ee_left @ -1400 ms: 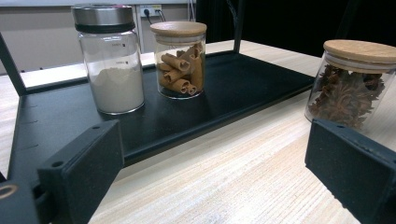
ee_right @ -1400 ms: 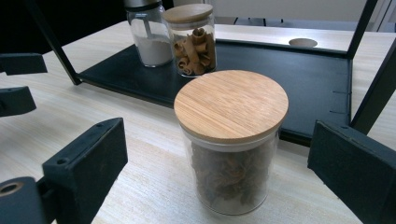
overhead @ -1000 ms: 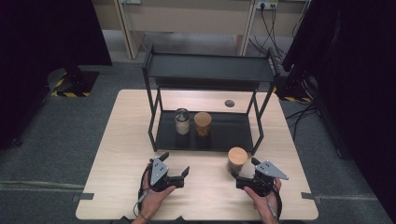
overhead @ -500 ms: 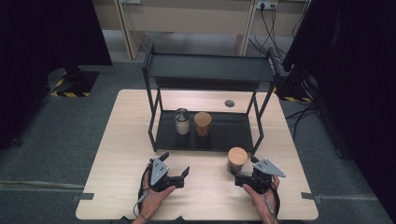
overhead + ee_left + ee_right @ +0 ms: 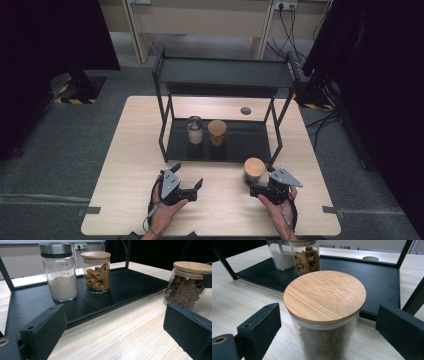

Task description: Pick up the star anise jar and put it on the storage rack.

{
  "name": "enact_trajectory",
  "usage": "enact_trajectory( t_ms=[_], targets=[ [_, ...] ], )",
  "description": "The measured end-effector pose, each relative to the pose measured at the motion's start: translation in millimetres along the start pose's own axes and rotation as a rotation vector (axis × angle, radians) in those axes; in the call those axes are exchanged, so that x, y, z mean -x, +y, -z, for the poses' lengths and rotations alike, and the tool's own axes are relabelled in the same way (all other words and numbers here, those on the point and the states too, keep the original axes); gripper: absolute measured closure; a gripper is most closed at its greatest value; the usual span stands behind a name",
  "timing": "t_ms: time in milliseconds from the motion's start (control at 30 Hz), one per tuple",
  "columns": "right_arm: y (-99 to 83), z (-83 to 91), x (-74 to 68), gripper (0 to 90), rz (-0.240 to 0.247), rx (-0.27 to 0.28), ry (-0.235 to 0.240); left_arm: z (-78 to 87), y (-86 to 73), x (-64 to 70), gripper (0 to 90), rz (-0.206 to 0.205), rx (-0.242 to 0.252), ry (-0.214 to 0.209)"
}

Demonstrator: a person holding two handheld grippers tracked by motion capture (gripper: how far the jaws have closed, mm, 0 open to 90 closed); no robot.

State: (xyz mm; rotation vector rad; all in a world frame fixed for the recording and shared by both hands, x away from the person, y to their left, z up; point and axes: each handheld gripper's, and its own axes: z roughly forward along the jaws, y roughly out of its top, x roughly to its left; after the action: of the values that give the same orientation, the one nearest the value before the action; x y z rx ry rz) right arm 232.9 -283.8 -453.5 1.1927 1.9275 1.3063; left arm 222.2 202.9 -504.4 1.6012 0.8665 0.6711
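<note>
Here, right gripper (image 5: 327, 327): jaws spread wide, flanking the anise jar (image 5: 325, 312), not touching.
Left gripper (image 5: 187, 186): gaped, empty, over the table (image 5: 125, 160).

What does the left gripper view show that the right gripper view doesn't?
The left gripper view alone shows the star anise jar from the side, its contents clear, and the powder jar's steel lid. The right gripper view alone looks down on the star anise jar's wooden lid, which sits between open jaws, and shows a round hole in the table. Both share the powder jar, the cinnamon jar and the black shelf tray.
</note>
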Motion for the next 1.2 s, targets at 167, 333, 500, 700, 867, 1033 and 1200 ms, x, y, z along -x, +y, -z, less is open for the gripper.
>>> enact_trajectory(
  t_ms=[167,333,500,700,867,1033,1200],
  targets=[
    [0.4,-3.3,0.2,6.4,0.002,0.0,0.003,0.0,-0.1,0.0,4.0,0.0,0.0,0.0],
    [1.5,-7.3,1.7,8.1,0.003,-0.006,0.013,0.0,0.0,0.0,3.9,0.0,0.0,0.0],
    [2.1,-10.6,2.4,9.6,0.002,-0.011,0.016,0.0,0.0,0.0,4.0,0.0,0.0,0.0],
    [3.2,-13.7,4.2,13.0,-0.002,-0.017,0.025,-0.1,0.1,0.0,4.0,0.0,0.0,0.0],
    [4.2,-16.3,3.7,14.9,0.0,-0.024,0.03,-0.1,0.1,-0.1,3.9,0.001,-0.001,-0.001],
    [4.5,-18.6,3.7,20.1,0.006,-0.028,0.033,-0.1,0.0,-0.2,4.0,0.002,0.0,-0.001],
    [4.4,-17.5,4.2,24.4,0.012,-0.023,0.029,-0.1,0.1,-0.2,4.0,0.002,0.0,-0.001]
  ],
)
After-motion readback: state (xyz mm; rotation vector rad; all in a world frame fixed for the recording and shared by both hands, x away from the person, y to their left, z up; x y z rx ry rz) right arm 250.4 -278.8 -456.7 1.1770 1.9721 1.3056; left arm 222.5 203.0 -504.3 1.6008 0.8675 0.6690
